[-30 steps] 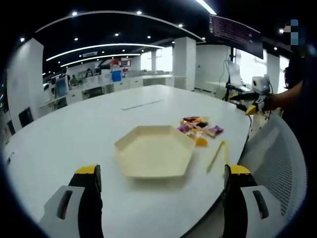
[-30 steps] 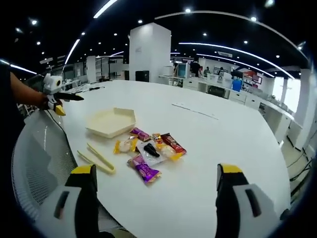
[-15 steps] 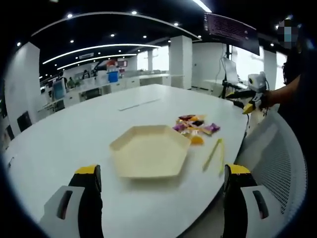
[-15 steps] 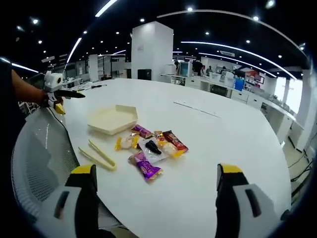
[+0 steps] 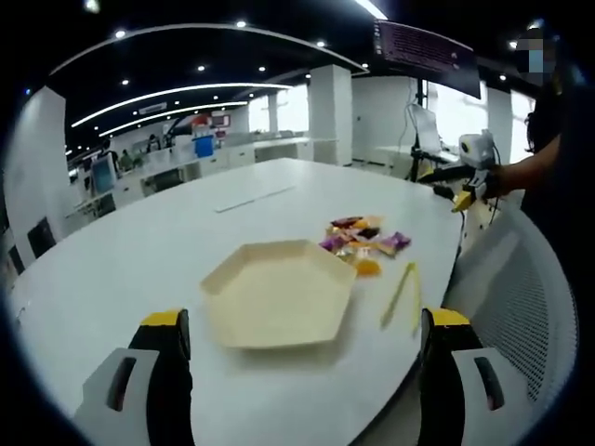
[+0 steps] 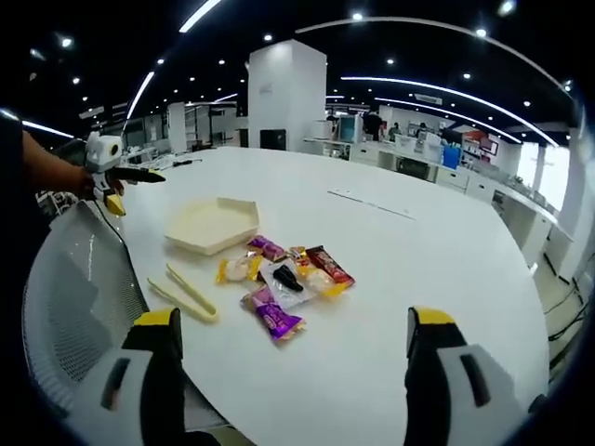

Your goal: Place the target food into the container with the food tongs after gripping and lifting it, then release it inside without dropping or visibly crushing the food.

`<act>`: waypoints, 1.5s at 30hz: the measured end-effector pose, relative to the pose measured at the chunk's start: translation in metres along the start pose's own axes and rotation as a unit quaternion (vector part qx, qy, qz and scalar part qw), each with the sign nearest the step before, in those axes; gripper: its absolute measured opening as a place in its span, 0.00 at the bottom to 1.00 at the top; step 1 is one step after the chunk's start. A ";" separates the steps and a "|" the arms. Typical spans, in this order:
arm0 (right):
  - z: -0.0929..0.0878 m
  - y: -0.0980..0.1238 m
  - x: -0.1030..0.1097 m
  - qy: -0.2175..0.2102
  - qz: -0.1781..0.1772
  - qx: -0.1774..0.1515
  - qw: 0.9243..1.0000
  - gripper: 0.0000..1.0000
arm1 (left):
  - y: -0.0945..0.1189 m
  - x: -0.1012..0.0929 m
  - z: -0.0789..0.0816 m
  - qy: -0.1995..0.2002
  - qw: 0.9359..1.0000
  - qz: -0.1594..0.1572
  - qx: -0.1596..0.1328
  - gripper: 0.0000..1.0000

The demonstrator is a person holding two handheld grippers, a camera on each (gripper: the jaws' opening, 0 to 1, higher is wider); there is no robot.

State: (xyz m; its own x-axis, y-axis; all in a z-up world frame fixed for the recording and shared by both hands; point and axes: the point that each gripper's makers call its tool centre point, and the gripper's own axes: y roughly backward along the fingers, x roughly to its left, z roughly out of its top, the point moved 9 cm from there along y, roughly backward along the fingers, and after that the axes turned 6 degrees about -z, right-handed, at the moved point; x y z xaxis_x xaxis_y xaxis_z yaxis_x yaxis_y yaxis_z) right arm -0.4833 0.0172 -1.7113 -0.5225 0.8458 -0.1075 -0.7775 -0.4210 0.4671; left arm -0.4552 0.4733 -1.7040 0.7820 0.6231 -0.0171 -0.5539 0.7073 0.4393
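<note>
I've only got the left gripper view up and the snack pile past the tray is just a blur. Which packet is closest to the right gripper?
Observer: In the right gripper view the closest one is a purple packet, at the near edge of the pile.
Operator: And is the right gripper holding anything? It's tiny on my screen.
Observer: No. The right gripper is open, its tongs wide apart with nothing between them.
</note>
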 end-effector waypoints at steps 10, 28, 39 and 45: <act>-0.002 0.000 0.002 0.002 0.002 -0.001 1.000 1.00 | -0.021 -0.021 0.006 -0.038 0.997 -0.062 0.024 0.98; -0.005 0.002 0.012 -0.014 0.006 -0.007 1.000 1.00 | -0.085 -0.072 -0.006 -0.110 0.972 -0.179 0.103 0.69; -0.009 0.003 0.017 -0.016 0.011 -0.004 1.000 1.00 | -0.108 -0.082 -0.029 -0.116 0.961 -0.201 0.149 0.48; -0.008 0.003 0.015 -0.013 0.012 -0.002 1.000 1.00 | -0.114 -0.087 -0.035 -0.146 0.952 -0.210 0.167 0.40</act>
State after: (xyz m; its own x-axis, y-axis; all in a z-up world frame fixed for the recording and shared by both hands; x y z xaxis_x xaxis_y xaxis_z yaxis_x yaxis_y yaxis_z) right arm -0.4965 0.0254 -1.7187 -0.5318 0.8438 -0.0726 -0.7663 -0.4429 0.4654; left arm -0.4702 0.3502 -1.7842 0.9878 0.1540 -0.0249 -0.0908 0.6975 0.7108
